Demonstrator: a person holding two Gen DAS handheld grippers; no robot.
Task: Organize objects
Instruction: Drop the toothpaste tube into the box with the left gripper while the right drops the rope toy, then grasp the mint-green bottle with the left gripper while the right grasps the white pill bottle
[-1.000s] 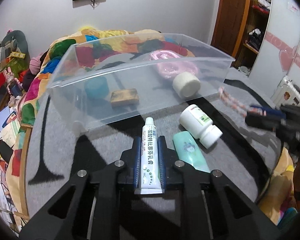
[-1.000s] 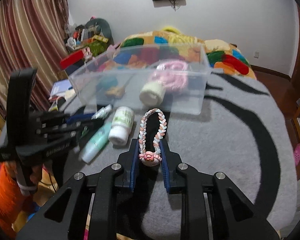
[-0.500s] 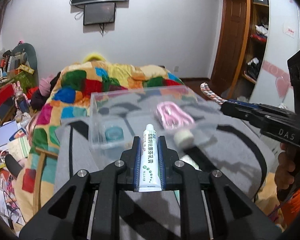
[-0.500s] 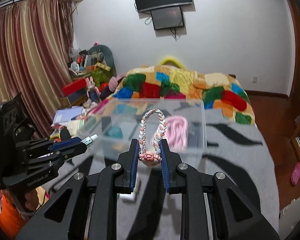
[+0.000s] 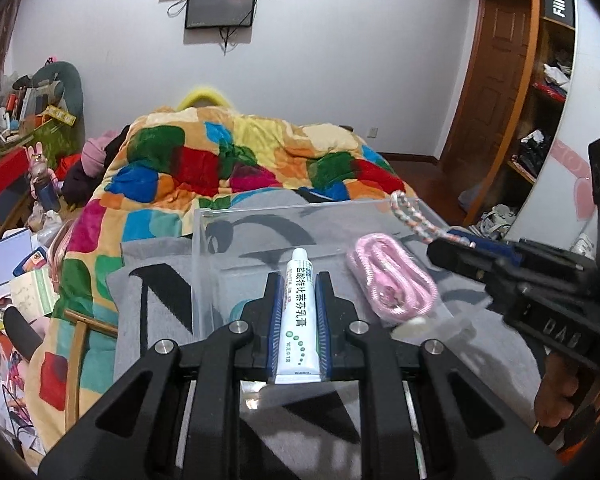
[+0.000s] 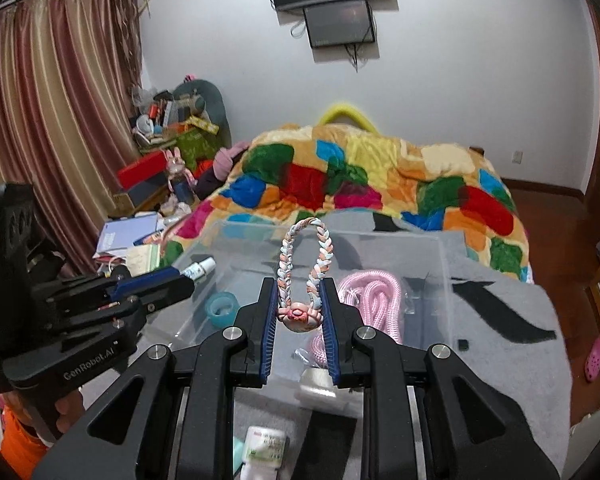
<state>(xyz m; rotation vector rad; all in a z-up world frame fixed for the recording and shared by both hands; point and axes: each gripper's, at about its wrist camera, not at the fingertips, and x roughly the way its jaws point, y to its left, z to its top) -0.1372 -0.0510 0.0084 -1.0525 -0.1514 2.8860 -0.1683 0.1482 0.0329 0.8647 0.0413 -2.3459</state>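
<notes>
My left gripper (image 5: 297,280) is shut on a white ointment tube (image 5: 298,316) and holds it above the near left part of the clear plastic bin (image 5: 204,248). My right gripper (image 6: 299,284) is shut on a braided pastel bracelet (image 6: 305,264) with a pink charm, held above the bin (image 6: 440,276). The bracelet also shows in the left wrist view (image 5: 410,216), and the tube in the right wrist view (image 6: 198,269). A pink coiled cord (image 5: 388,276), a teal tape roll (image 6: 220,309) and a white roll (image 6: 318,386) lie in the bin.
A white pill bottle (image 6: 266,446) and a mint tube (image 6: 238,450) lie on the grey rug-covered surface (image 6: 500,320) in front of the bin. A patchwork quilt (image 5: 228,160) lies behind it. Cluttered floor and shelves stand at the left.
Both grippers have risen from the grey surface and moved forward over the bin, each still holding its object. The bin now sits lower and closer in both views.
</notes>
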